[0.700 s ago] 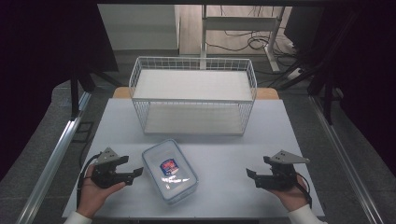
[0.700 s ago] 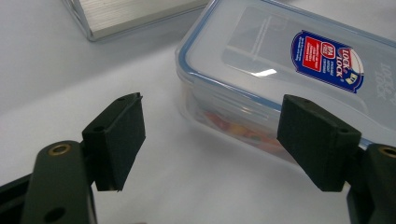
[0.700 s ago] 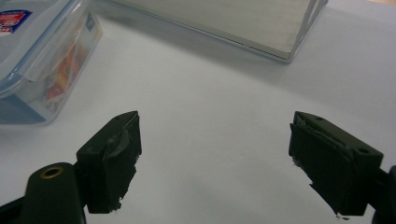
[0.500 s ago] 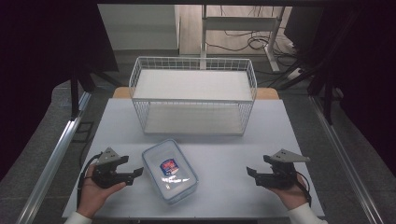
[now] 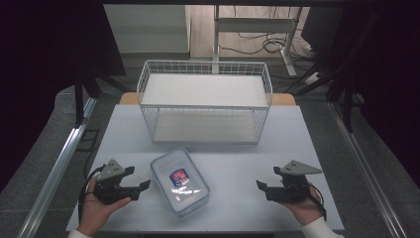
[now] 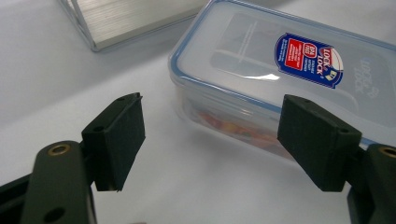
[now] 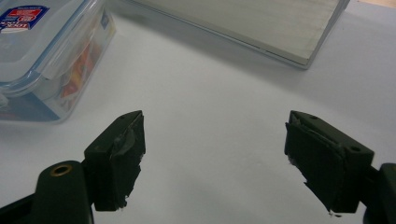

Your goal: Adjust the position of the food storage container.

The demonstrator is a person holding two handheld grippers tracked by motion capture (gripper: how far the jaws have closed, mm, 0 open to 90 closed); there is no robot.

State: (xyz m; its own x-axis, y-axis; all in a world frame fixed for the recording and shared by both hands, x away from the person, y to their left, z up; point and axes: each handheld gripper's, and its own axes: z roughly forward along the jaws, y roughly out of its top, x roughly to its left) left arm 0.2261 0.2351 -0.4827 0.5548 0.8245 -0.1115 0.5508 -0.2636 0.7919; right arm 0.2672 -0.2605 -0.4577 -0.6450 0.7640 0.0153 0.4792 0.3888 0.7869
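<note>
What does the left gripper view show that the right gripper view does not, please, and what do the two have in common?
Left gripper view alone: the clear lidded food container seen nearly whole, with its full red and blue label, just beyond the open left gripper. Right gripper view alone: the container's end with its side latch, off to the left of the open right gripper, whose pads look worn. Both share the white table, the container's colourful contents and an edge of the wire basket's base.

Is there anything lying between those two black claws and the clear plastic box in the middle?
Nothing visible. The box lies on bare table between the left gripper and the right gripper. Both have open jaws pointed toward it, the left close beside it, the right farther off. The wire basket stands behind the box.
</note>
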